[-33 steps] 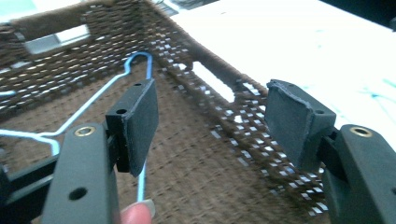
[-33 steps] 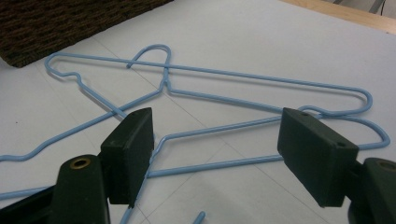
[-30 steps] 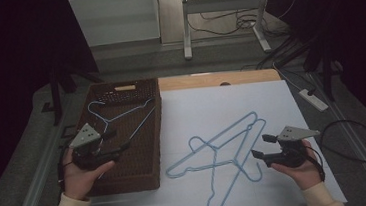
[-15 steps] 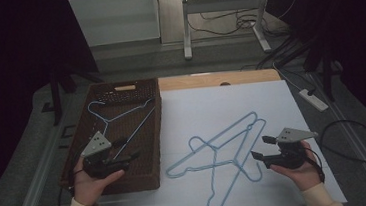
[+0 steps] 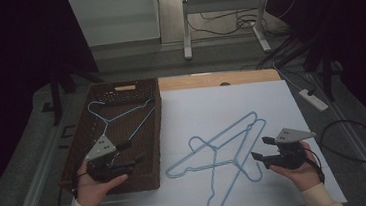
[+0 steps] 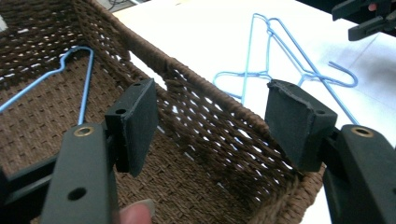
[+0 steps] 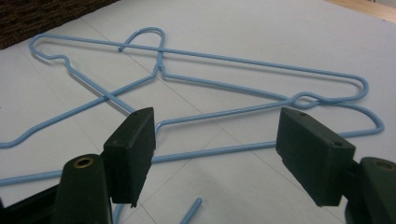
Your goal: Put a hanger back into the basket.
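A brown wicker basket stands at the left of the table with one blue wire hanger lying in it. Two more blue hangers lie crossed on the white sheet. My left gripper hovers open over the basket's near right corner. In the left gripper view, the left gripper has the basket wall between its jaws without touching it. My right gripper is open just right of the crossed hangers; the right gripper looks across the hangers and holds nothing.
A wooden strip runs along the table's far edge. A power strip and a looped black cable lie off the table's right side. Table legs and cables stand on the floor behind.
My left gripper has come nearer to the person and a little to the right, from the basket's left side to its near right corner. The right gripper and hangers have stayed put.
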`<state>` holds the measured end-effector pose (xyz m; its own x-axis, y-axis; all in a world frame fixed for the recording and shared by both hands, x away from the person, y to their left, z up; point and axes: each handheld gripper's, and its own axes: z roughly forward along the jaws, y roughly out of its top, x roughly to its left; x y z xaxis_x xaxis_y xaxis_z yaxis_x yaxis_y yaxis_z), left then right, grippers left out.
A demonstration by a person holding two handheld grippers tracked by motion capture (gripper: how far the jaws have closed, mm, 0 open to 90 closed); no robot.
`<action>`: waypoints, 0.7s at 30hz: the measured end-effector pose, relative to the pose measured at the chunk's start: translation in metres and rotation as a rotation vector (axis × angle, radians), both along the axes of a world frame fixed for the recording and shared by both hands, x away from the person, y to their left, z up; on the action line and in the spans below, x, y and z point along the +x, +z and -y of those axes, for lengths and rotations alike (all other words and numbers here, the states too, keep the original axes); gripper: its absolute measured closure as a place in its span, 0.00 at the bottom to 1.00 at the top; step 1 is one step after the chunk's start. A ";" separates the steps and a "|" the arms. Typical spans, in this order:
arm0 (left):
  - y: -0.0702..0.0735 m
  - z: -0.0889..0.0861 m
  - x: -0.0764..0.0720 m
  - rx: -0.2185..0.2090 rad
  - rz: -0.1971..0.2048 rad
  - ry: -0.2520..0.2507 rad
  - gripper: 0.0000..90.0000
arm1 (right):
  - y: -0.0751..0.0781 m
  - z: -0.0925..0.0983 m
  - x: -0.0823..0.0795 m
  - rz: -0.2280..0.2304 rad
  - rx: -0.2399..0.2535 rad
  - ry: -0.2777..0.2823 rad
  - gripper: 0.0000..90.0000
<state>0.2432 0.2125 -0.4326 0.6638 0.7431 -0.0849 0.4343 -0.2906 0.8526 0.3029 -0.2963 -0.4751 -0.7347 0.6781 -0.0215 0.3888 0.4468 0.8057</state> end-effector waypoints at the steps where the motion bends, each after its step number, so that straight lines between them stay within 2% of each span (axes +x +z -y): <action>1: 0.000 0.001 0.000 0.001 -0.001 -0.003 0.38 | 0.000 0.000 0.000 -0.002 -0.003 -0.003 0.33; 7: -0.003 0.006 -0.001 0.008 -0.005 -0.013 0.38 | 0.003 -0.007 -0.008 -0.039 -0.055 -0.032 0.36; 11: -0.004 0.008 -0.002 0.015 -0.005 -0.020 0.38 | 0.000 -0.018 -0.013 -0.092 -0.097 -0.037 0.38; 15: -0.006 0.009 -0.002 0.016 -0.007 -0.025 0.38 | -0.005 -0.032 -0.014 -0.138 -0.158 -0.040 0.40; 21: -0.008 0.013 -0.003 0.028 -0.011 -0.034 0.38 | -0.010 -0.046 -0.011 -0.168 -0.198 -0.042 0.41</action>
<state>0.2404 0.1991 -0.4411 0.6875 0.7226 -0.0716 0.4332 -0.3289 0.8392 0.2917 -0.2501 -0.4848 -0.7101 0.7031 -0.0366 0.5317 0.5697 0.6268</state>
